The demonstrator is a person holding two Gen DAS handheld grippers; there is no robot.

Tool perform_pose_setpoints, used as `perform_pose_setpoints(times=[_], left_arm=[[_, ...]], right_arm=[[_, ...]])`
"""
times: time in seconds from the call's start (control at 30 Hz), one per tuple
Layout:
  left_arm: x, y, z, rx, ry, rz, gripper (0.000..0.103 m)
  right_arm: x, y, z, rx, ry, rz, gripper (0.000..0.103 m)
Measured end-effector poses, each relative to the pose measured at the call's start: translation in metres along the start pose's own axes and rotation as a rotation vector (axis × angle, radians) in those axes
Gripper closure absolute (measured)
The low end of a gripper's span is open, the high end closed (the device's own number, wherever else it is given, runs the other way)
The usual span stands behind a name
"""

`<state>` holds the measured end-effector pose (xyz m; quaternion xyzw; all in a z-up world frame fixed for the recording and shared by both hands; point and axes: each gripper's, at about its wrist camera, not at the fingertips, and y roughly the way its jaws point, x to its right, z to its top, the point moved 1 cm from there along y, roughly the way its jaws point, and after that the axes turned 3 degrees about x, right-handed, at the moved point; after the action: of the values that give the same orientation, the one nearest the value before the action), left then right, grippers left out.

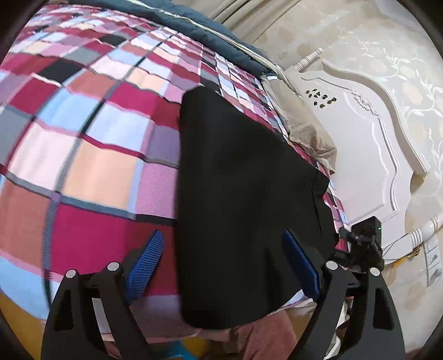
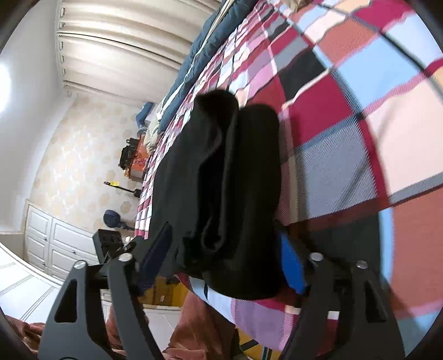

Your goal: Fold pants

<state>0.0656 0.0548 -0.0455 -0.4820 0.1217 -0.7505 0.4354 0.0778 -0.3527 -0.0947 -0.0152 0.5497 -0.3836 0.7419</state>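
Black pants (image 1: 243,193) lie folded into a long narrow stack on the checked bed cover (image 1: 97,152). My left gripper (image 1: 224,263) stands open over their near end; its left blue pad (image 1: 146,265) is off the cloth over the cover and its right pad (image 1: 301,265) is above the pants. In the right wrist view the pants (image 2: 221,180) show as a thick doubled fold near the bed's edge. My right gripper (image 2: 224,260) straddles this end with wide jaws. Its right blue pad (image 2: 290,265) is partly hidden behind the cloth, and I see no pinch.
A white carved headboard (image 1: 360,152) and a beige pillow (image 1: 304,130) bound the bed on the right. A blue duvet (image 1: 193,25) lies along the far side. White cabinets (image 2: 55,243), curtains (image 2: 110,41) and a reddish cloth (image 2: 199,326) lie beyond the bed's edge.
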Motion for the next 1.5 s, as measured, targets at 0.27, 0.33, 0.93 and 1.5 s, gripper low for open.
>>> perform_pose_setpoints(times=[0.27, 0.33, 0.93, 1.5], left_arm=[[-0.025, 0.009, 0.043, 0.031, -0.071, -0.077, 0.017], [-0.028, 0.025, 0.056, 0.006, -0.090, -0.109, 0.017], [-0.026, 0.091, 0.087, -0.105, 0.031, -0.029, 0.060], [-0.006, 0.087, 0.118, -0.023, 0.153, 0.090, 0.077]], right_arm=[[0.009, 0.011, 0.040, -0.004, 0.020, -0.008, 0.017], [0.011, 0.025, 0.049, -0.029, 0.017, -0.003, 0.017], [0.007, 0.077, 0.076, -0.102, -0.029, -0.026, 0.061], [-0.009, 0.089, 0.093, -0.057, -0.068, 0.019, 0.069]])
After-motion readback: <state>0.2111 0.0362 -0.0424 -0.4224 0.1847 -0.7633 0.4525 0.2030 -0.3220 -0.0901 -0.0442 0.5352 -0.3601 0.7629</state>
